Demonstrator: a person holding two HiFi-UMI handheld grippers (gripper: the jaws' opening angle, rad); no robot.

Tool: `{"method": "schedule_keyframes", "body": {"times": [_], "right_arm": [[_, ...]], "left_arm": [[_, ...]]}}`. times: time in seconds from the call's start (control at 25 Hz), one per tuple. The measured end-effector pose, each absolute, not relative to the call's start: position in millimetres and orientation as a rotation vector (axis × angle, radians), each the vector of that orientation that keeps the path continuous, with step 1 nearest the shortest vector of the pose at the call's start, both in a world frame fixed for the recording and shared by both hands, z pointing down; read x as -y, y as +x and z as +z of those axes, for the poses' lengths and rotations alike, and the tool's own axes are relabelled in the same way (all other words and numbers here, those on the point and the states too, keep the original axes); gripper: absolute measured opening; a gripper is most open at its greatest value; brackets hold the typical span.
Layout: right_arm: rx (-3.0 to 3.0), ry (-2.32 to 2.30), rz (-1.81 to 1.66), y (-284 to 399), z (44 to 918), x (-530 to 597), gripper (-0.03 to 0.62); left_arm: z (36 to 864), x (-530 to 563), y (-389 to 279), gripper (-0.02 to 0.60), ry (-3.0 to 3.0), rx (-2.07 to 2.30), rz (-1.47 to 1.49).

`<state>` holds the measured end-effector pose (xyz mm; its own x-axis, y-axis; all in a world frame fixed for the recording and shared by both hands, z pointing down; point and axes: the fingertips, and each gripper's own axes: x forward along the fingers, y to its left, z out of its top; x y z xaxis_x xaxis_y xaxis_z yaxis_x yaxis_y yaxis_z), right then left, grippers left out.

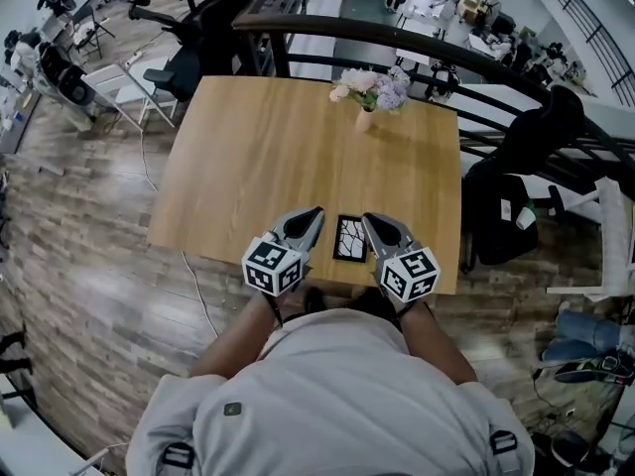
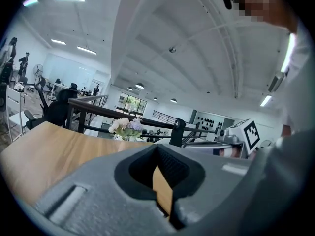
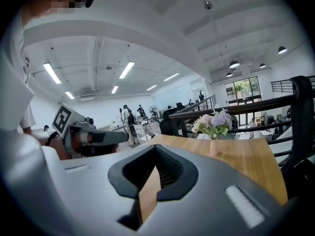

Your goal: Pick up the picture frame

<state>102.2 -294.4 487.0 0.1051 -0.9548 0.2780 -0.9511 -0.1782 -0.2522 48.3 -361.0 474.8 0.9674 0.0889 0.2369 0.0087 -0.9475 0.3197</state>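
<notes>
— Grey shirt (image 1: pixel 327 405) fills the bottom of the head view, stretched over the person's shoulders. Just above it, both tools sit over the near edge of the tabletop (image 1: pixel 248 157).

— How do they stand?

— Left of centre is the left tool (image 1: pixel 317 212), right of centre the right tool (image 1: pixel 366 218), with their tips angled toward each other. At the back of each, nearer the shirt, sits a cube: the left marker cube (image 1: pixel 273 266) and the right marker cube (image 1: pixel 410 274).

— Anything gripped?

— Nothing. In the left gripper view the jaws are pressed fully together with no object between them, and the right gripper view shows the same. Both are closed tight and both are empty.

— And the picture frame?

— Flat on the tabletop, the picture frame (image 1: pixel 349 238) lies low in the centre of the head view, close to the near edge. It sits between the two tools, whose tips are just beside its upper corners; whether they touch it cannot be made out. It has a dark border around a pale panel with dark branching lines.

— What else is up there?

— Toward the upper right of the tabletop, the vase of flowers (image 1: pixel 372 95) stands upright, well apart from the frame. Both gripper views catch it beyond the wood. Behind it curves a dark railing (image 1: pixel 397 38).
</notes>
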Motion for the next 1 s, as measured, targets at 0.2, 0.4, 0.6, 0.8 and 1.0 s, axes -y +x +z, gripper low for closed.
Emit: {"method": "schedule_keyframes", "body": {"times": [0.2, 0.4, 0.6, 0.8, 1.0], "right_arm": [[-1.936, -2.379, -0.698, 106, 509, 287, 0.009], [-1.912, -2.383, -0.796, 116, 543, 284, 0.009], [-1.896, -2.368, -0.885, 126, 572, 292, 0.011], [-1.875, -2.344, -1.033, 134, 611, 292, 0.021], [-1.849, -2.332, -1.184, 147, 656, 287, 0.048]], "left_arm": [[504, 358, 53, 0.002, 2.732, -0.135, 0.426], [526, 356, 58, 0.002, 2.698, -0.135, 0.486], [555, 355, 66, 0.002, 2.661, -0.148, 0.574], [591, 354, 80, 0.002, 2.586, -0.151, 0.661], [633, 353, 90, 0.003, 2.508, -0.138, 0.776]]}}
